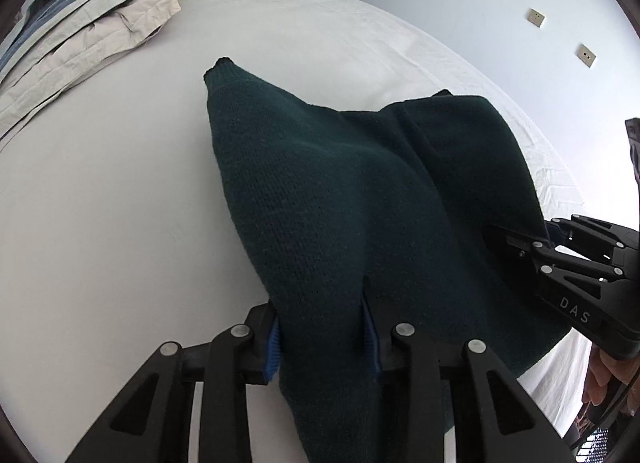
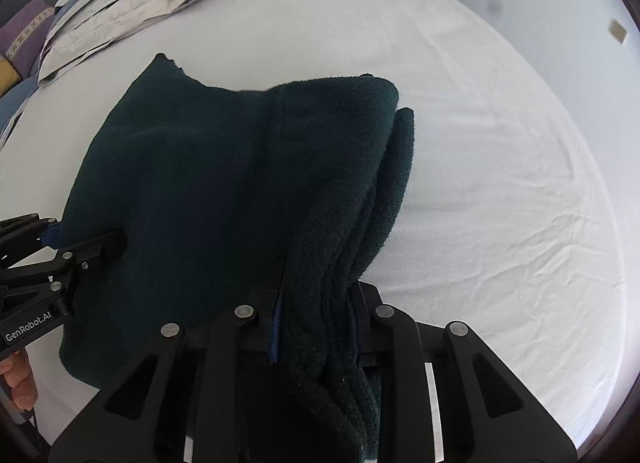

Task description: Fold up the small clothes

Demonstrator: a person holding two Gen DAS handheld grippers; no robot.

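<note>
Holding the soft, floppy dark green sweater point(image 1: 340, 199) bunched in both the left tongs point(image 1: 324, 337) and the right tongs point(image 2: 316, 321), you should keep gripping its near edge at 6 o'clock above the bed point(image 2: 500, 151), since thick knit sags.

Two hand-held grippers work side by side, both angled steeply downward. The left gripper point(image 1: 324, 337) has its blue-padded fingers point(image 1: 273, 347) pinched onto dark green knit point(image 1: 320, 191); the right gripper point(image 2: 314, 327) clamps a thicker bunch of the same cloth between its jaws. Fingertips of the person's left hand point(image 2: 18, 381) curl around the left handle.
</note>
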